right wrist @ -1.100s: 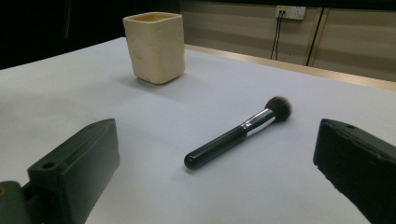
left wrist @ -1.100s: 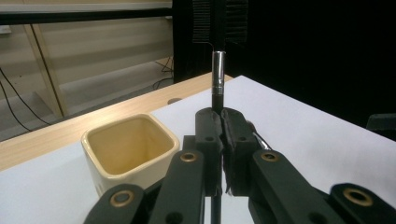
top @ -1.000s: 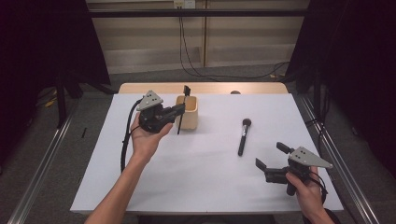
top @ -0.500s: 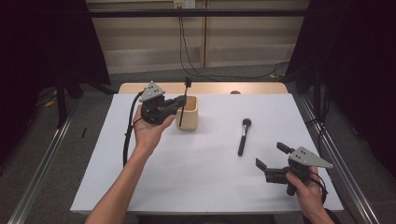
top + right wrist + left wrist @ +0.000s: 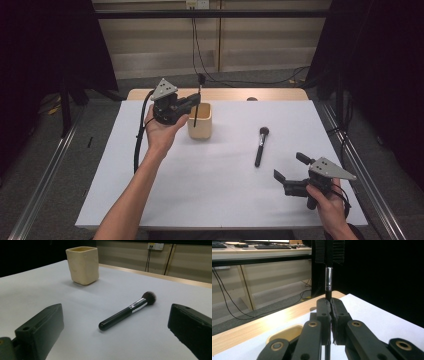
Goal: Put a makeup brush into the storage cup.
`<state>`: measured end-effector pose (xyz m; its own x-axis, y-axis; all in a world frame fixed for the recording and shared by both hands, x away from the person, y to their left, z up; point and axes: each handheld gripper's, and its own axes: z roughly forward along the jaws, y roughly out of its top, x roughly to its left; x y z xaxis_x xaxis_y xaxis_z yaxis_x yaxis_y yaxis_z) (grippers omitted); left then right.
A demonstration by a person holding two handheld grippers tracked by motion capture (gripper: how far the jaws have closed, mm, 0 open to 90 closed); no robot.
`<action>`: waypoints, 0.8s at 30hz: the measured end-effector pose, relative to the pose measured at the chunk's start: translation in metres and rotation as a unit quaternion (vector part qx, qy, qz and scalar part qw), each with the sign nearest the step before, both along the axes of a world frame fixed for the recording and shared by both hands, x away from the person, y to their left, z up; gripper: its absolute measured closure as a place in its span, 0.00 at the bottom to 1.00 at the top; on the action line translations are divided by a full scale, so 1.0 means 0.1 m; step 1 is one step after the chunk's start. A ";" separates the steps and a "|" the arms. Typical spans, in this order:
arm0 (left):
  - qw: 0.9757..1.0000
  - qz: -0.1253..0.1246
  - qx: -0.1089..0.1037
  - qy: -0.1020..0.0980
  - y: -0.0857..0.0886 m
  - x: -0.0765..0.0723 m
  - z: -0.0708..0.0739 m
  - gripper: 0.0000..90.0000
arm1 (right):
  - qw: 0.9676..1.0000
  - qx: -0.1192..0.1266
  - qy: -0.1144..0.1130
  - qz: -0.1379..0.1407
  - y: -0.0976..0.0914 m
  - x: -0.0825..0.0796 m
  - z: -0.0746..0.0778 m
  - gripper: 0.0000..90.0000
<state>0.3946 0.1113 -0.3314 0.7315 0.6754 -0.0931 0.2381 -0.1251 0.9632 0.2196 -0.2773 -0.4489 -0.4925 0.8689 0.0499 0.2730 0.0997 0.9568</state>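
Since a second ago our left tool (image 5: 189, 102) has risen a little and moved toward the far edge of the surface (image 5: 220, 185), and the thin brush (image 5: 198, 95) it pinches now stands upright with its lower end dipping into the mouth of the cream cup (image 5: 200, 122). In the left gripper view the two black jaws press together on the thin handle, with the silver collar and flat comb-like head (image 5: 329, 251) rising above them and the cup's rim (image 5: 287, 333) showing just below. We judge this to mean the brush is lined up for dropping into the cup, so what is left for this one is to lower it and let go. Our right tool (image 5: 289, 175) has kept its place near the near right corner, its jaws spread wide and holding nothing. In the right gripper view the round powder brush (image 5: 127, 311) lies flat on the surface between those jaws but farther off, with its bristles pointing away toward the far edge, well apart from the cup (image 5: 83, 265). Nothing stands between that brush and the cup. Cables (image 5: 200, 50) hang behind the surface on the floor, out of our way.
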 end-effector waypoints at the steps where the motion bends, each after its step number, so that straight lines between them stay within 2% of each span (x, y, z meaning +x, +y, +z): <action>1: 1.000 0.001 -0.002 0.002 0.00 0.01 0.00 0.96 | 1.000 -0.001 0.000 0.000 0.00 0.00 0.00 0.00; 8: 1.000 0.010 -0.006 -0.003 0.01 0.12 0.03 0.96 | 1.000 0.000 0.000 0.000 -0.01 0.00 0.00 0.00; 16: 1.000 0.005 -0.004 -0.014 -0.04 0.14 0.09 0.96 | 1.000 0.001 0.000 0.000 0.00 0.00 0.00 0.00; 24: 1.000 0.015 -0.007 -0.013 -0.04 0.29 0.07 0.96 | 1.000 0.000 0.001 0.001 -0.01 -0.01 0.00 0.00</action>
